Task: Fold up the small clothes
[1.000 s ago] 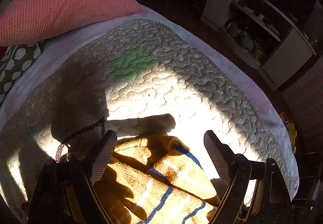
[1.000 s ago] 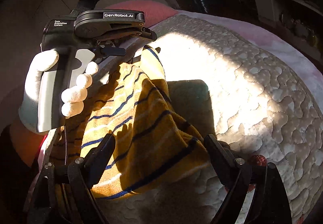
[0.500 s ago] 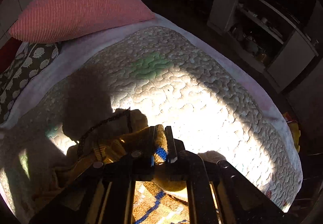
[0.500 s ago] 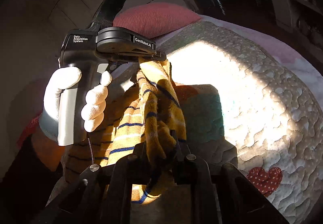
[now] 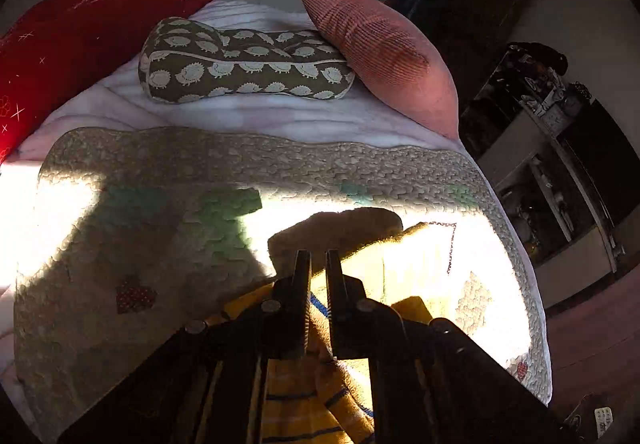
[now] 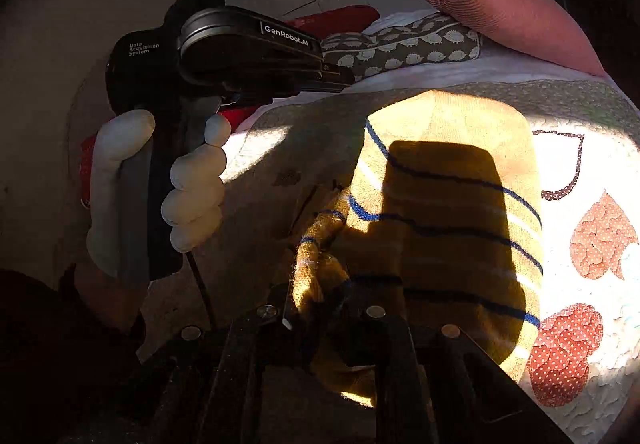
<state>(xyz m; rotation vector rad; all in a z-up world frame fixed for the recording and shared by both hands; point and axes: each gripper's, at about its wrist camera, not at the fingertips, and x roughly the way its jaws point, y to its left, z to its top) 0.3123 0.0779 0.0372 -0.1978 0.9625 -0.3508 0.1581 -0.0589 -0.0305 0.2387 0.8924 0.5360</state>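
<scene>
Soft, light yellow striped garment [image 6: 448,204] draped on the quilt [image 5: 120,244], pinched at bunched edges by left gripper [image 5: 318,268] and still-closing right gripper [image 6: 320,308]; best held at hems.

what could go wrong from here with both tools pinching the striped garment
The right tool grips only a bunched edge of the yellow striped garment, so the cloth may slip out. The left tool also holds a thin fold, which could bunch and skew the crease. Harsh sun and shadow on the quilt hide edges.
</scene>
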